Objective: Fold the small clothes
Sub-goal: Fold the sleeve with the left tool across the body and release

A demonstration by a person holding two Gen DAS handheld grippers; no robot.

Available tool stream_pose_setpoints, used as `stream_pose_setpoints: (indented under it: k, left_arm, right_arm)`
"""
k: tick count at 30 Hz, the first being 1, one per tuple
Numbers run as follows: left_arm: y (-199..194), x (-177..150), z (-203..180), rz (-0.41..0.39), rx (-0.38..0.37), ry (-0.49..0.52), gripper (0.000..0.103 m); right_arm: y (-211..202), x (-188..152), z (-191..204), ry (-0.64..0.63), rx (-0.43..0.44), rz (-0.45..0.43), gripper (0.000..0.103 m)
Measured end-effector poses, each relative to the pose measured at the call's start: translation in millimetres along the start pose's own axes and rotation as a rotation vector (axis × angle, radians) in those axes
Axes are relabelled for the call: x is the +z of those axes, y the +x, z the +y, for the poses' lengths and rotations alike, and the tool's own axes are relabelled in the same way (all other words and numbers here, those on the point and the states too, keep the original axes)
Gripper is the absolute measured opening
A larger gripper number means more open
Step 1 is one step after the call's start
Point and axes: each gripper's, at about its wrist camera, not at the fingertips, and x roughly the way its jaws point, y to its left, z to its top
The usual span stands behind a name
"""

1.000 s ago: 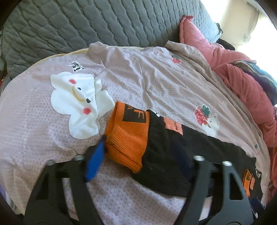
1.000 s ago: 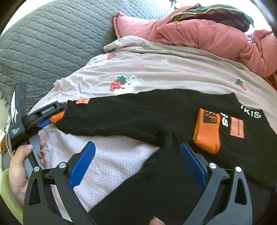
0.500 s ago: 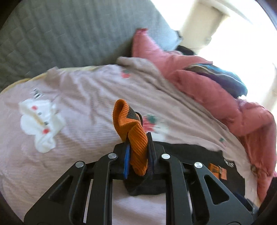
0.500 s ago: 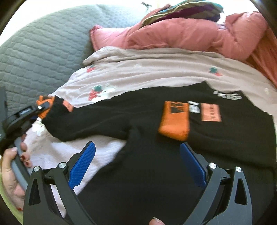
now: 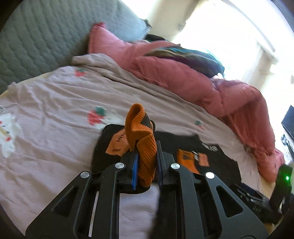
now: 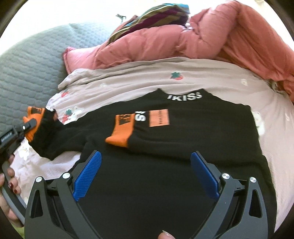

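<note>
A small black sweater (image 6: 193, 136) with orange cuffs and white lettering lies spread on the pale pink sheet (image 6: 139, 79). My left gripper (image 5: 146, 156) is shut on the orange cuff (image 5: 142, 136) of one sleeve, lifted above the sweater's body (image 5: 216, 161). In the right wrist view that left gripper (image 6: 27, 126) holds the cuff (image 6: 35, 115) at the far left, the black sleeve stretched toward the body. The other sleeve's orange cuff (image 6: 122, 131) lies folded across the chest. My right gripper (image 6: 146, 171) hovers open over the sweater's lower part, nothing between its blue pads.
A pink quilt (image 6: 202, 35) with a striped cloth (image 6: 156, 16) on it is heaped along the far side. A grey quilted headboard (image 5: 36, 40) stands at the back left. A white cartoon print (image 5: 7, 134) marks the sheet. A hand (image 6: 7, 191) grips the left tool.
My left gripper closed on the orange cuff, lifted it off the sheet and carried it toward the sweater's body. My right gripper shifted across the sweater and stayed open.
</note>
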Motion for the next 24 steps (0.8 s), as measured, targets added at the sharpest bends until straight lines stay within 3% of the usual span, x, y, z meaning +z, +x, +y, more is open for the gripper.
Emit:
stream_pose_setpoints:
  k: [6,18,21,22,24]
  left_arm:
    - [8,-16,-41,0.057,-0.072,0.072,0.009]
    - [29,-40,-90,0.148,-0.163,0.118,0.007]
    - [33,-48,-98,0.184,-0.222,0.150,0.009]
    - [34,-50,-99,0.196,-0.253,0.154,0.010]
    - [33,-53,-103,0.210,-0.306,0.175,0.030]
  right_arm:
    - [-16,-4,-30,0.041,-0.041,-0.012,0.097]
    - [-39,-10,-69,0.112,-0.081,-0.041,0.097]
    - [-39,-10,-75,0.126,-0.085,-0.039,0.097]
    - [-38,-10,-75,0.129,-0.084,-0.036,0.097]
    - [-35,-10,-75,0.129,-0.079,-0.031,0.097]
